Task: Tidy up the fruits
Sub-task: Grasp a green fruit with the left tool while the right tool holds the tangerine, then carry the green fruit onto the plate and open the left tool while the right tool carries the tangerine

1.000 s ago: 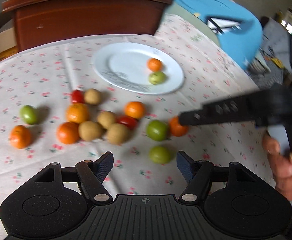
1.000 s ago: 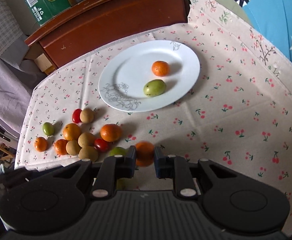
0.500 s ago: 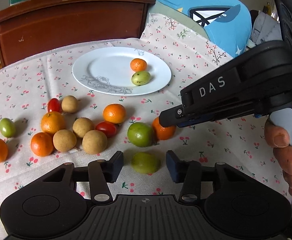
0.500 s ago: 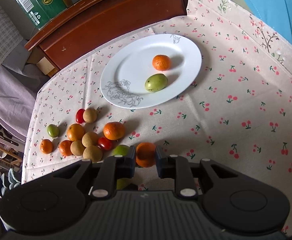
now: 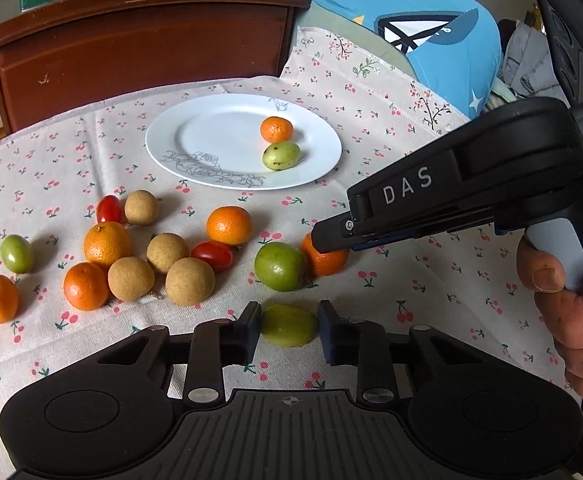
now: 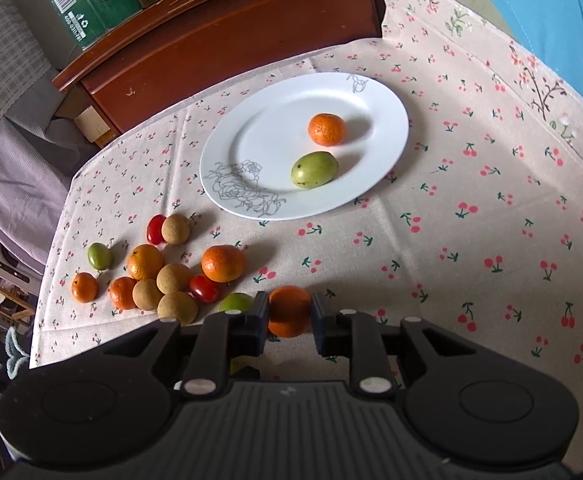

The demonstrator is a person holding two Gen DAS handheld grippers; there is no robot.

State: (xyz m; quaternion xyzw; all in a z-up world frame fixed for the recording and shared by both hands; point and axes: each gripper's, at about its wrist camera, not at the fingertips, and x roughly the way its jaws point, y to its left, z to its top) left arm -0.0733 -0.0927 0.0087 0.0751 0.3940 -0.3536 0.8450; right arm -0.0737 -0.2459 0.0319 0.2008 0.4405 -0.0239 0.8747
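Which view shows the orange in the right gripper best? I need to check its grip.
The right wrist view: the orange sits between the right gripper fingers, both pads against its sides. In the left wrist view that orange is half hidden behind the gripper's tip and a green fruit, so the grip is unclear.

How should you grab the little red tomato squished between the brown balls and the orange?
Take the red tomato across its short middle, coming from above. It lies on its side, long ends pointing left and right, with brown fruits crowding its left and an orange just behind. A low sideways approach would probably bump those, so the top looks clearest.
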